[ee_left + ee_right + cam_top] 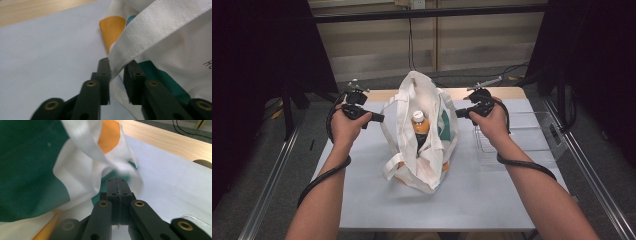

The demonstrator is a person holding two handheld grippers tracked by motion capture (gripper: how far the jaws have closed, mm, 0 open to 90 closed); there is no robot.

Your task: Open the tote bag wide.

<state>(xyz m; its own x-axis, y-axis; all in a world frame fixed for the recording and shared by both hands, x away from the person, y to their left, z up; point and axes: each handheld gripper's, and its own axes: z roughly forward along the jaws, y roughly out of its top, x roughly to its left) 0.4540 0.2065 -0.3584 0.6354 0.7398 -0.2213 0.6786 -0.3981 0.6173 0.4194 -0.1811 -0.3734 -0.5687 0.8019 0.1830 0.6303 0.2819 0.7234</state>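
Left jaws parted around bag strap (150, 32); right jaws pinched together.

Woven white cloth bag (424, 135) with coarse-textured strap (150, 32); lay on matt pale sheet (362, 170) over bare wood table (32, 10).

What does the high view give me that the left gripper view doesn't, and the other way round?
High view: a bottle standing upright inside the bag, a clear tray to its right, and both hands with their grippers either side.
Left gripper view: close up, the bag's white strap runs between the fingers, which stand apart with a visible gap.
Both: the white tote bag, the pale sheet and the wooden table edge.
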